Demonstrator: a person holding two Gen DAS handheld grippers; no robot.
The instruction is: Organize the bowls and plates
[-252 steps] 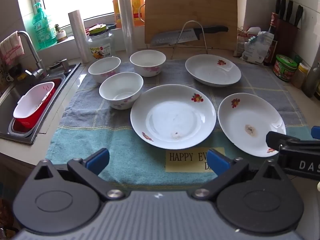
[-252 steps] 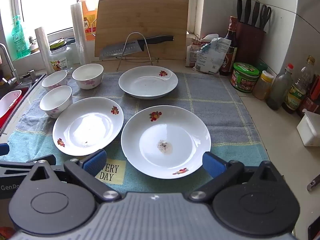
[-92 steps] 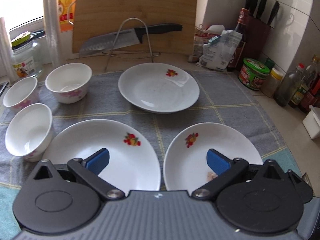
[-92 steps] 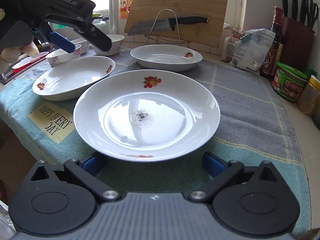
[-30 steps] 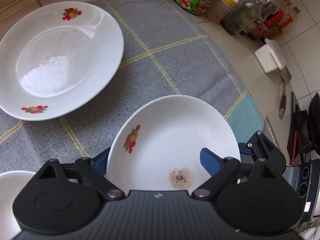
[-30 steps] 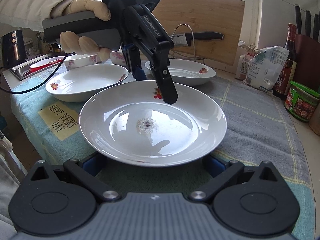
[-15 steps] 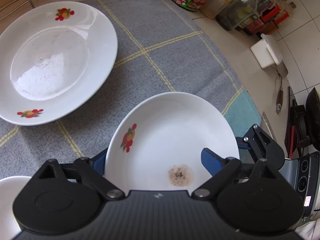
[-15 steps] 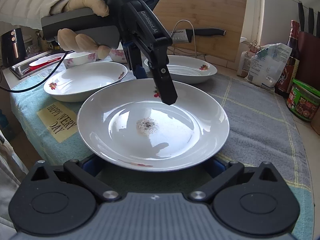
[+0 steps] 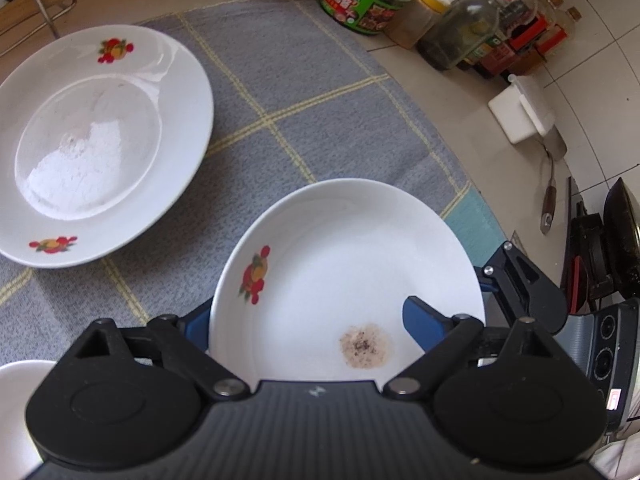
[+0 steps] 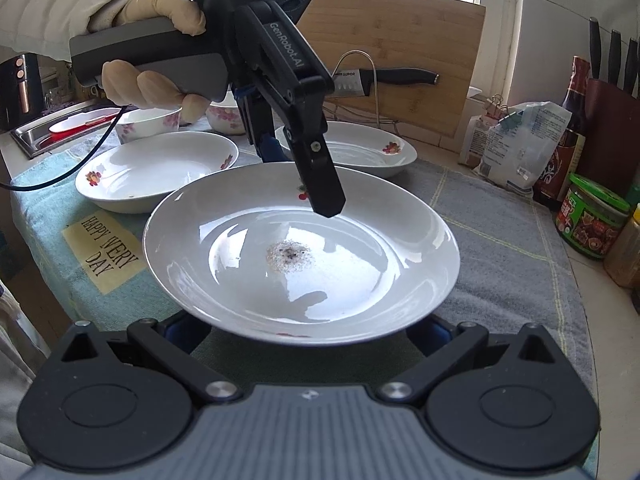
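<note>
Jaws of the left gripper (image 10: 304, 172) are opening, astride the far rim of the soiled plate (image 10: 360, 248): one finger hangs over the plate's inside, the other drops behind the rim at 12 o'clock, and we cannot tell whether either pad touches the china. The right gripper (image 10: 304, 338) sits at the plate's 6 o'clock with the near rim over its spread jaws; its pads are hidden beneath, so we cannot tell if it grips.

The soiled plate is tilted above the cloth (image 10: 500, 240).

From the right wrist we see a gloved hand (image 10: 156, 60) around the left gripper's handle, two further plates (image 10: 156, 164) at 10 and 12 o'clock, and two bowls (image 10: 148, 122) behind them. The left wrist view, looking steeply down, shows instead the soiled plate (image 9: 344, 264) between its blue pads (image 9: 420, 320), one clean plate (image 9: 100, 140) at 10 o'clock, and the right gripper's finger (image 9: 520, 284) at 3 o'clock.

We count three plates and two bowls.
</note>
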